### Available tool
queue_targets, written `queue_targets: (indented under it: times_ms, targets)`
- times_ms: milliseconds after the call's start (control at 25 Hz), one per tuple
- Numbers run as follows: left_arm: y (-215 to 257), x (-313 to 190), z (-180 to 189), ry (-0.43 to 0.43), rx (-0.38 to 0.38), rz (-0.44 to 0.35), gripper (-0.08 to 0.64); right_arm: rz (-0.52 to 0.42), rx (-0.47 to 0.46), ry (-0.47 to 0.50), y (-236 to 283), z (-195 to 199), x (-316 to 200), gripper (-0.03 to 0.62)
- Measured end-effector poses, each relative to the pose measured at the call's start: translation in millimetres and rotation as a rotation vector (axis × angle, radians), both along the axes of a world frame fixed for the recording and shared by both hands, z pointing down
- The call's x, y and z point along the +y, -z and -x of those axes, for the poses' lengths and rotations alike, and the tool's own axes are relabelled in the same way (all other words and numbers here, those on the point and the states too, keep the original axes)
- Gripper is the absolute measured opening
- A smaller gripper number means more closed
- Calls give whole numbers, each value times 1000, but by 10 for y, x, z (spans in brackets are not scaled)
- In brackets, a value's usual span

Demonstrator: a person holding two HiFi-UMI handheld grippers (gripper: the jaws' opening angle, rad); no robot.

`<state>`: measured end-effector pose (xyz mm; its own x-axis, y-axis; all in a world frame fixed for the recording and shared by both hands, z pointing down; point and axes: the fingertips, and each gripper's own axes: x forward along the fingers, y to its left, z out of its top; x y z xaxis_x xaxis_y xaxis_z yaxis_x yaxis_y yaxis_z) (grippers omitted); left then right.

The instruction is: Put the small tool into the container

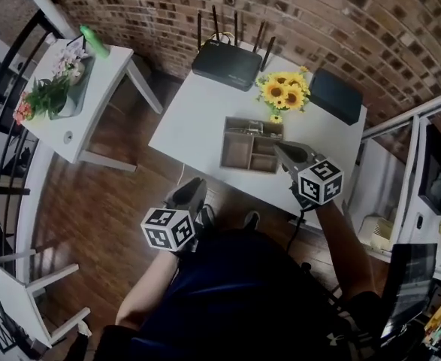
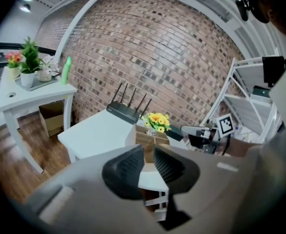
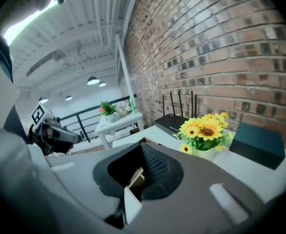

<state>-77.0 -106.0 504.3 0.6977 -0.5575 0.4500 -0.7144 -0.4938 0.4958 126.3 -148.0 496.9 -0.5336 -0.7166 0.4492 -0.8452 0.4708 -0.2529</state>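
A wooden container (image 1: 237, 153) with several compartments stands on the white table (image 1: 190, 119), near its front edge. Small metal items (image 1: 244, 130) lie in its long back compartment, too small to tell apart. My right gripper (image 1: 282, 151) hovers at the container's right side, shut with nothing seen between its jaws; in the right gripper view (image 3: 142, 152) the tips meet and wood of the container (image 3: 135, 177) shows below them. My left gripper (image 1: 193, 184) hangs off the table's front edge. Its jaws (image 2: 149, 162) stand slightly apart and hold nothing, with the container (image 2: 147, 138) ahead of them.
A black router (image 1: 226, 62), a vase of sunflowers (image 1: 284, 92) and a dark box (image 1: 336, 96) sit at the back of the table. A side table (image 1: 92, 104) with potted plants and a green bottle (image 1: 94, 41) stands to the left. White shelving (image 1: 423, 164) is on the right.
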Motion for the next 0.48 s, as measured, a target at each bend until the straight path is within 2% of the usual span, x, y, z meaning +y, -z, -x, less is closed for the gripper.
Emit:
queue_targets:
  times_ms: [240, 280, 360, 480]
  targets:
    - [72, 47, -382, -99, 16, -15, 40, -90, -286, -247, 453, -274, 375, 11]
    - [91, 61, -444, -118, 21, -20, 11, -100, -311, -283, 478, -308, 433, 11]
    - [136, 91, -559, -154, 28, -38, 3, -101, -354, -340, 467, -340, 544, 11]
    - [198, 137, -719, -202, 29, -66, 3, -70, -408, -374, 394, -290, 703, 11]
